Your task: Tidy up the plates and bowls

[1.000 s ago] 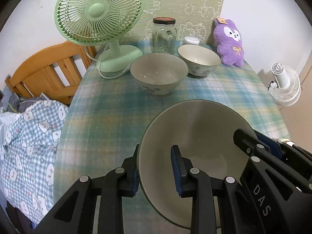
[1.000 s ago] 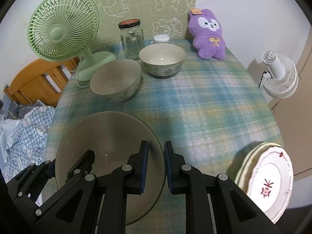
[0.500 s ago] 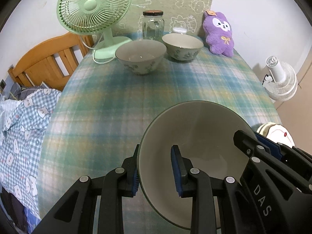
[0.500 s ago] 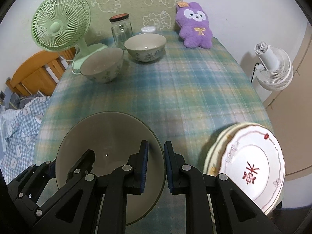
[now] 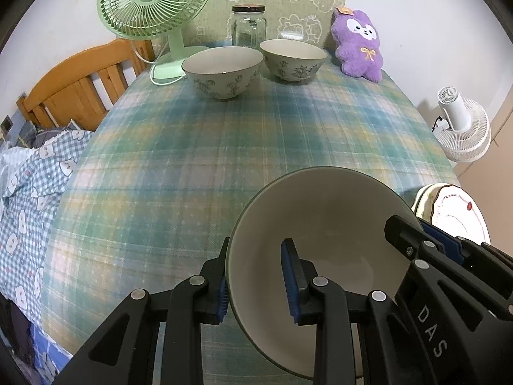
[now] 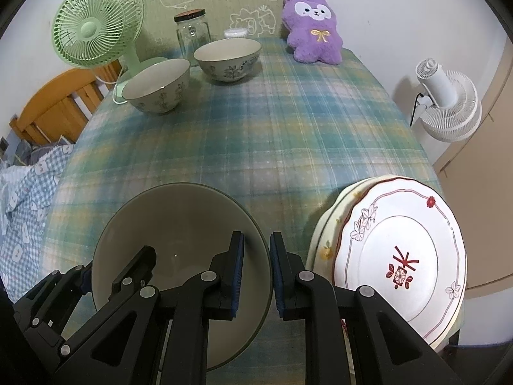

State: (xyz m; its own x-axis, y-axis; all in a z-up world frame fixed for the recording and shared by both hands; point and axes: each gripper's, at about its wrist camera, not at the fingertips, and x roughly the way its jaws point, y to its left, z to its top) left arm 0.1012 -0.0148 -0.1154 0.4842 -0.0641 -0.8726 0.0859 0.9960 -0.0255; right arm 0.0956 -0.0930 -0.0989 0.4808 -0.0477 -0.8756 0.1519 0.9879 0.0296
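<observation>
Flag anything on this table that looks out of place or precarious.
The stacked plates sit at the table's near right corner, seemingly jutting past the tablecloth edge. A purple plush toy sits among the dishes. Nothing looks spilled or broken.

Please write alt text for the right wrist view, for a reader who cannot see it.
Both grippers, right gripper and left gripper, clamp opposite rims of a large grey bowl above a plaid tablecloth. Stacked plates lie beside it.

Even indoor light, soft shadows, strong fisheye bending, dark corners
</observation>
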